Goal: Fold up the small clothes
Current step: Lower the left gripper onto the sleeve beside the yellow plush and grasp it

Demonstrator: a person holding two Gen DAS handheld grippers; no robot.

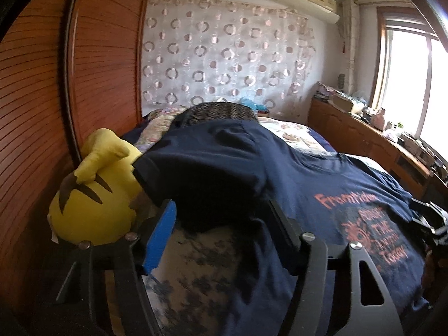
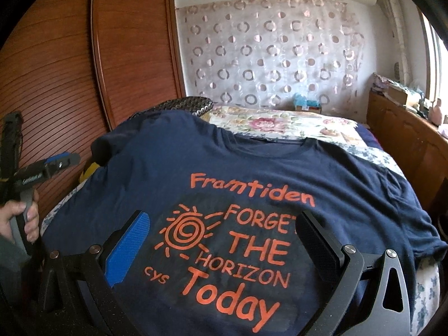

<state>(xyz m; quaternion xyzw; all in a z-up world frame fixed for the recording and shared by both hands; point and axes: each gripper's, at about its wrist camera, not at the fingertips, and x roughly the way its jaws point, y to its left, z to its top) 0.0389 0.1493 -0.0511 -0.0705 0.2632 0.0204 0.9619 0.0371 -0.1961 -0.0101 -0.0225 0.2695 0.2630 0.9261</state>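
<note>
Across the middle of both views a navy T-shirt [image 2: 252, 168] lies spread front-up on a bed [image 2: 294, 123] with a floral cover, its orange print reading "Framtiden FORGET THE HORIZON Today" beside a spiral sun. In the lower half of the right wrist view the right gripper [image 2: 224, 238] hangs over the printed chest with its jaws wide apart, one blue pad at the left and a black one at the right, nothing caught between them. At the lower centre of the left wrist view the left gripper [image 1: 221, 218] sits at the shirt's sleeve side; its jaws stand partly apart with the dark sleeve edge bunched between them, though the cloth there is blurred and shadowed, so whether the pads actually press on it I cannot tell. At the left edge of the right wrist view a hand [image 2: 19, 218] grips that tool's handle. A yellow plush toy [image 1: 92, 193] lies at the left of the left wrist view, touching the shirt's sleeve, beside a slatted wooden wardrobe [image 1: 42, 98]. A curtain with ring patterns [image 2: 266, 56] fills the upper centre, and a bright window [image 1: 406, 84] sits at upper right.
</note>
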